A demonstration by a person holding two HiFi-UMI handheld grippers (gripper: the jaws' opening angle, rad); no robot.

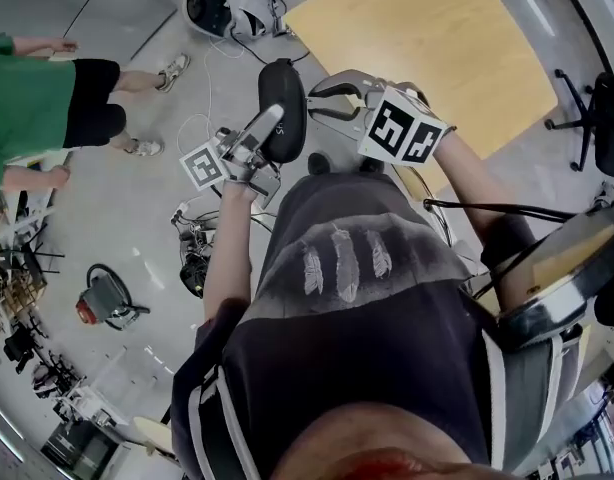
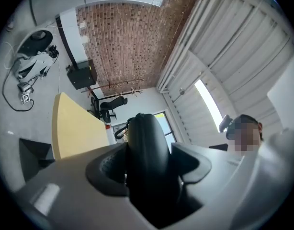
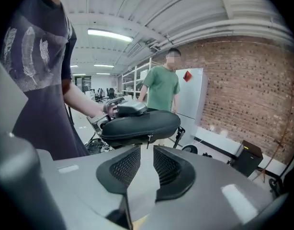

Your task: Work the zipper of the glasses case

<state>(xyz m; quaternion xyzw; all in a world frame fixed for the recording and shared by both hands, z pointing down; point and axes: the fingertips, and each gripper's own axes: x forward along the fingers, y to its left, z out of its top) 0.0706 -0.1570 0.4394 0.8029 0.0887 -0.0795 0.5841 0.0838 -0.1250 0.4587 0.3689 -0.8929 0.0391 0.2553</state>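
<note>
The left gripper [image 1: 268, 128] is clenching the glasses case [image 1: 283, 106], holding it up in the air in front of the person's chest. In the left gripper view the black case [image 2: 147, 150] is standing on edge between the two jaws, filling the gap, with both pads pressing against its sides and its rounded end sticking out past the jaw tips.

The right gripper [image 1: 334, 95] is coming at the case from the other side, and its marker cube [image 1: 402, 128] is facing up towards the head camera. In the right gripper view its jaws are standing apart with nothing between the pads; the gripper [image 3: 147, 163] is released. The case [image 3: 140, 123] is lying lengthwise just beyond the jaw tips, and the small metal zipper pull [image 3: 148, 139] is hanging down from its seam right above the gap, not touching either pad as far as can be seen.

A person in a green shirt [image 3: 161, 87] is standing behind the case, near a brick wall [image 3: 243, 95]. A light wooden table [image 1: 427, 38] is showing beyond the grippers in the head view
</note>
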